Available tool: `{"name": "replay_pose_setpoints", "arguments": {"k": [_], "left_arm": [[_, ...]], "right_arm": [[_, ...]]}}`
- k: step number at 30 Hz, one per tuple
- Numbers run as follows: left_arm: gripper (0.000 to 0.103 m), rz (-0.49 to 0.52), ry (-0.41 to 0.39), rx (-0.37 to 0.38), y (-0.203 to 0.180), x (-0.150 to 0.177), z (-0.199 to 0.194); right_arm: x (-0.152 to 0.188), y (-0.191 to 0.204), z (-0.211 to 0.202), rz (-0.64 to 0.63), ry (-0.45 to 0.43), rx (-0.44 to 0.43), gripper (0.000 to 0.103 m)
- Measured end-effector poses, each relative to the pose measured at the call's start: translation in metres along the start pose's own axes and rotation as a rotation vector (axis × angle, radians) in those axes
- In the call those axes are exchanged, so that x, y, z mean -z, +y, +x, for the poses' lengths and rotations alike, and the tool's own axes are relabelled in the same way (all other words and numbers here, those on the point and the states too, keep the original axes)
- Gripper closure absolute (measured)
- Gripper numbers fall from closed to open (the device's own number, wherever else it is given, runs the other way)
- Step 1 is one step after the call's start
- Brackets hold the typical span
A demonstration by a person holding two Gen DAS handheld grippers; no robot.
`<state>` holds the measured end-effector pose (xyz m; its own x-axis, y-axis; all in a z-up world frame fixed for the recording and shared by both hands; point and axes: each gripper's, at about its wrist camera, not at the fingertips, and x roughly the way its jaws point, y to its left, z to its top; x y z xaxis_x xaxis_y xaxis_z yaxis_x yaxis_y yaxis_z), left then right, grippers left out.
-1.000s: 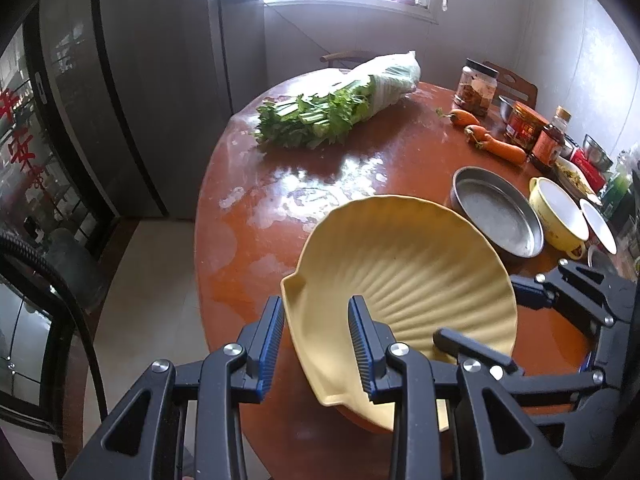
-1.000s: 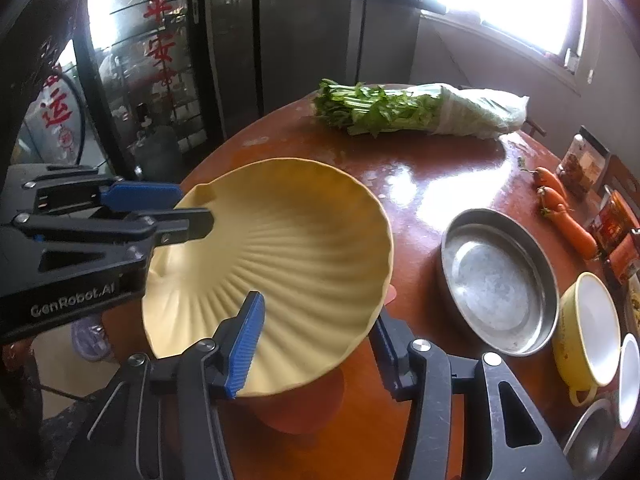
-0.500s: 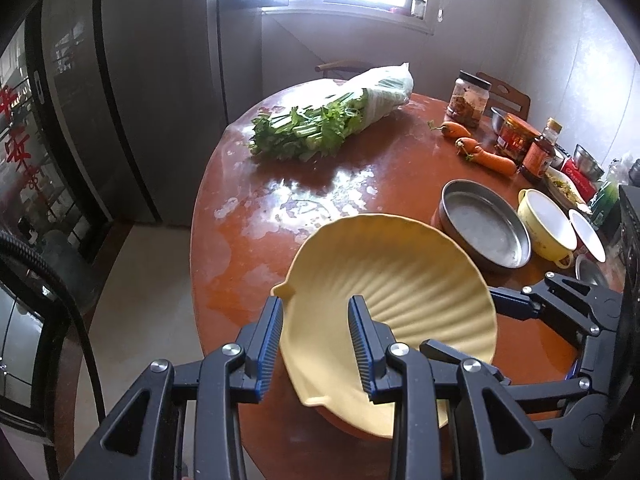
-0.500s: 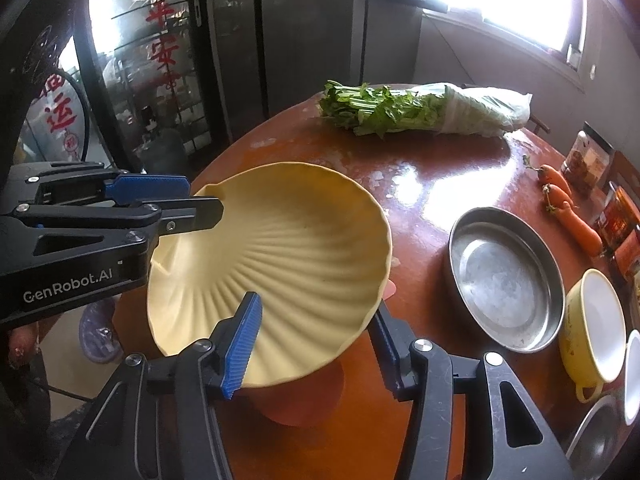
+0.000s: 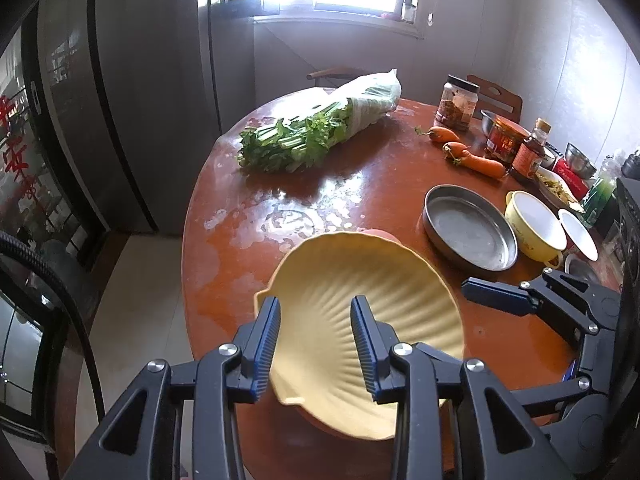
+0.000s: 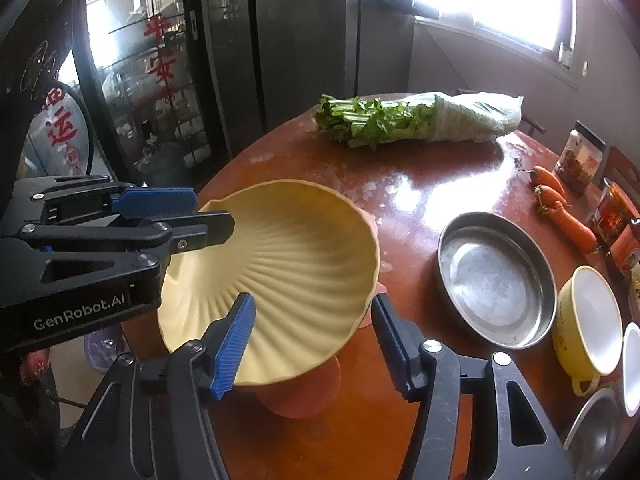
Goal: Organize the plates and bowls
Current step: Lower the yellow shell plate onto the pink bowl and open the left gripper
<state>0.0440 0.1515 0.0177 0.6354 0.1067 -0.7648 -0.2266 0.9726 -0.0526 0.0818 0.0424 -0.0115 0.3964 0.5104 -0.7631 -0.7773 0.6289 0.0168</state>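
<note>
**Left wrist view, left to right**
- Dark cabinet (image 5: 132, 120): fills the left of the frame, floor to top.
- Table (image 5: 360, 184): round, reddish-brown and glossy, filling the centre and right.
- Left gripper (image 5: 314, 344): lower centre. It is clenched on the plate's left rim, with one blue pad outside the wall and the other over the ribbed inside.
- Plate (image 5: 360, 300): shell-shaped, yellow inside and orange beneath. It is tilted and held above the near part of the table, in the lower centre of the frame.
- Greens (image 5: 304, 140): a leafy bunch, half in a clear bag, lying upper centre on the far side of the table.
- Jar (image 5: 458, 104): upright with a dark lid, upper right.
- Carrots (image 5: 476, 162): lying just below and to the right of the jar.
- Steel pan (image 5: 468, 228): round and shallow, right of centre, apart from the plate.
- Yellow bowl (image 5: 534, 226): white inside, just beside the pan's right edge.
- White dish (image 5: 578, 234): touching or nearly touching the bowl, at the far right.

**Right wrist view, left to right**
- The left gripper enters from the left edge, with its fingers on either side of the plate's far-left rim.
- Right gripper (image 6: 312, 328): lower centre. It is grasping the plate's near rim, with its left pad on the ribbed inside and its right pad against the outside.
- The plate's round orange foot shows beneath it, at the bottom centre.
- The steel pan, yellow bowl and white dish run along the right side.
- The greens lie at the upper centre.
</note>
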Motion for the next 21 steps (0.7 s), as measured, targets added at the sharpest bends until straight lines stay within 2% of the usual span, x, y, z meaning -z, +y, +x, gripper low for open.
{"name": "replay_pose_setpoints", "arguments": {"k": [16,21], "left_arm": [[0.059,0.044,-0.041,0.027,-0.034,-0.009,-0.016],[0.052,0.06,-0.053,0.04,-0.049,-0.013,-0.02]], "right_arm": [[0.007,-0.024,-0.034,0.058,-0.06,0.052,0.036],[0.008,-0.037,-0.047,0.081,-0.081,0.073,0.036]]}}
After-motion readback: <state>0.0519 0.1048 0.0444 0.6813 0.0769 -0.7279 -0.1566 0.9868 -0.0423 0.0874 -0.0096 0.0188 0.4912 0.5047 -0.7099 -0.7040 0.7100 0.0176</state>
